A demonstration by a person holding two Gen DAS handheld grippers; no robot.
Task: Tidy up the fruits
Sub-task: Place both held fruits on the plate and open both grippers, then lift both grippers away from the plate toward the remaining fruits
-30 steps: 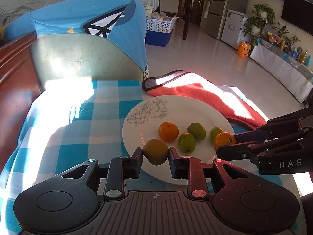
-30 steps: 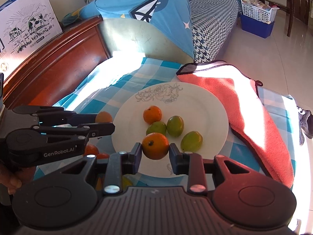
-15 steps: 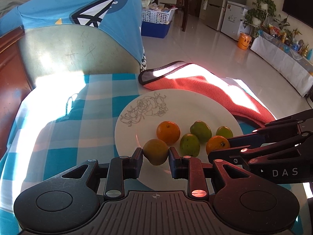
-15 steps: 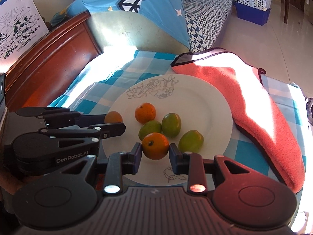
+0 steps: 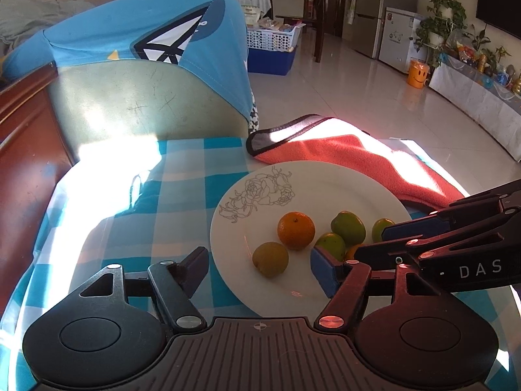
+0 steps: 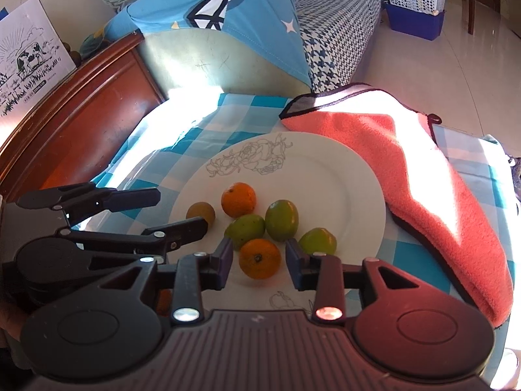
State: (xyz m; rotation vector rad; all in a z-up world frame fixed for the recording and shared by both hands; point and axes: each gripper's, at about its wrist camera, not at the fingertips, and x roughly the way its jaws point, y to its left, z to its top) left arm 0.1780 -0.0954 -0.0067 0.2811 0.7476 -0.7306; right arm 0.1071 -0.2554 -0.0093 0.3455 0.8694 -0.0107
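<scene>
On the white plate (image 6: pixel 345 176), both tongs gape, an orange (image 6: pixel 259 258) lying loose between the right tongs (image 6: pixel 259 257).

Strong sunlight falls across a table covered in a blue-and-white checked cloth (image 5: pixel 182 195), with a coral towel (image 6: pixel 423 169) draped over its far side. Behind it stands a worn pale chair back (image 5: pixel 140 104) hung with a blue garment (image 5: pixel 146 36), beside dark red wooden furniture (image 6: pixel 81 114) and a sofa in houndstooth fabric (image 6: pixel 335 26). A glossy pale tiled floor (image 5: pixel 358 97) stretches toward a refrigerator (image 5: pixel 371 9), potted plants (image 5: pixel 439 22), a white basket on a blue bin (image 5: pixel 272 45) and an orange smiley-face bucket (image 5: pixel 417 73).
</scene>
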